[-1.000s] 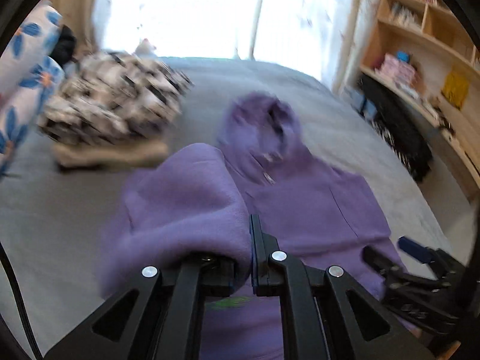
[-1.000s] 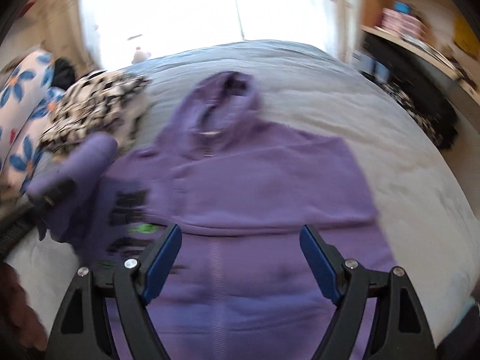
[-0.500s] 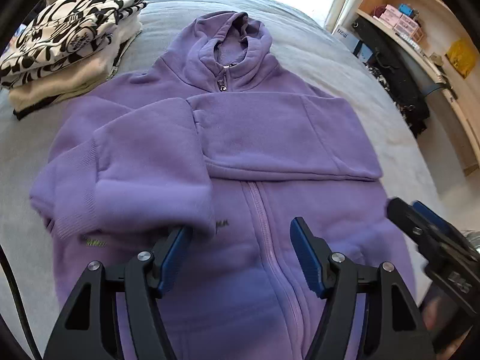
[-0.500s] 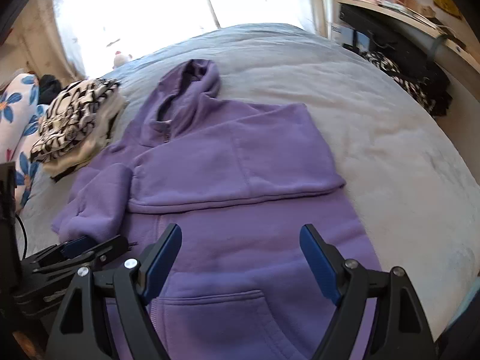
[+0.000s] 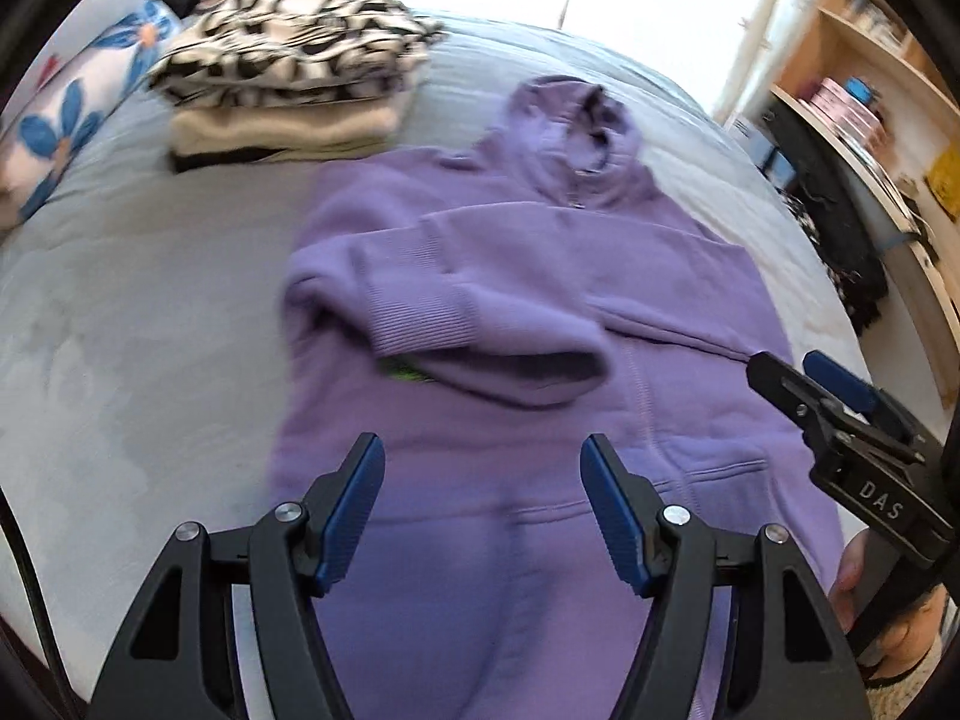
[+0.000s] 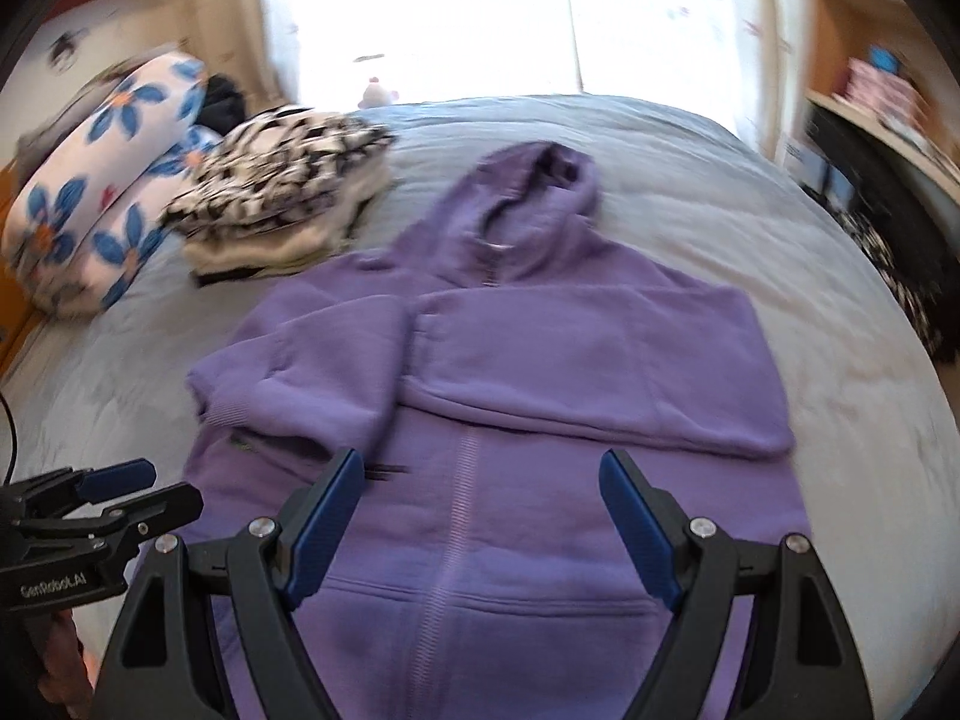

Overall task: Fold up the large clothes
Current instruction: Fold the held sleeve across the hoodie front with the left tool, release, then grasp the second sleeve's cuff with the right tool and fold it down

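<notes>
A purple zip hoodie [image 5: 540, 276] lies face up on the grey bed [image 5: 120, 330], hood towards the window; it also shows in the right wrist view [image 6: 540, 360]. Both sleeves are folded across the chest, and the left sleeve's ribbed cuff [image 5: 420, 318] lies bunched on the front. My left gripper [image 5: 483, 468] is open and empty above the hoodie's lower left part. My right gripper [image 6: 480, 480] is open and empty above the lower front, over the zip. Each gripper shows at the edge of the other's view: the right one [image 5: 840, 414] and the left one [image 6: 102, 498].
A stack of folded clothes [image 5: 288, 84] with a black-and-white patterned top lies at the far left of the bed. A floral pillow [image 6: 102, 180] lies beside it. Wooden shelves [image 5: 870, 90] and dark clutter stand to the right of the bed.
My left gripper let go of the left sleeve, which now lies across the chest, and pulled back towards the hem, jaws open. The right gripper stayed open and shifted little.
</notes>
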`<state>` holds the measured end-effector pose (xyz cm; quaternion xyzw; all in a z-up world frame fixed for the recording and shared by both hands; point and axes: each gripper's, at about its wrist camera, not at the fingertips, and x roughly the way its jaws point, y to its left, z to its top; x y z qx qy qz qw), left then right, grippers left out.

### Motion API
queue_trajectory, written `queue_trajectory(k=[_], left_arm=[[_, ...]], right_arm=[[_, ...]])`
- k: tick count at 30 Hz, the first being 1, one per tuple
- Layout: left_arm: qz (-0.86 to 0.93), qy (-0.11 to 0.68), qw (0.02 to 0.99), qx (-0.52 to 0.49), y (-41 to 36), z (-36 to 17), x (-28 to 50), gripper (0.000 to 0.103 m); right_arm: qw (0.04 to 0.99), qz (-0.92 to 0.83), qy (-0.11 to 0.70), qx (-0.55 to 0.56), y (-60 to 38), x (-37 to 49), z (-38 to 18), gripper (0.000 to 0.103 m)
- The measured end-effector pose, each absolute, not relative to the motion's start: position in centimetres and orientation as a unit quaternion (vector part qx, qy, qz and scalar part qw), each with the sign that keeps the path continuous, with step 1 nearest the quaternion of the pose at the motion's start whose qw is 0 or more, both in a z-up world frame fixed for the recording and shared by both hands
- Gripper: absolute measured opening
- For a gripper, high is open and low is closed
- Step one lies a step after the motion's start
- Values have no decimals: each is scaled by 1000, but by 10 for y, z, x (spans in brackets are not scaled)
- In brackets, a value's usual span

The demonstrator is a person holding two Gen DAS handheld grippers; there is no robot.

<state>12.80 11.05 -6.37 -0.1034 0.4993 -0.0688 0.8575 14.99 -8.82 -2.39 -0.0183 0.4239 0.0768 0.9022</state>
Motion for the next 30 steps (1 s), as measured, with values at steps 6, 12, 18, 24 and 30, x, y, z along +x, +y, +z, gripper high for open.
queue_trajectory(k=[6, 12, 18, 24, 30], left_arm=[[-33, 503, 852, -140, 153, -76, 123, 66], [-23, 505, 847, -164, 174, -90, 124, 66], [-16, 513, 839, -180, 184, -101, 122, 66], [-16, 514, 838, -183, 188, -104, 121, 66], [-25, 515, 839, -172, 178, -104, 122, 66]], right_arm=[[893, 158, 409, -101, -31, 158, -32, 81], [856, 189, 425, -226, 23, 178, -69, 81], [821, 185, 457, -290, 50, 207, -103, 19], [878, 169, 409, -184, 19, 236, -40, 12], [903, 66, 425, -13, -82, 261, -10, 14]])
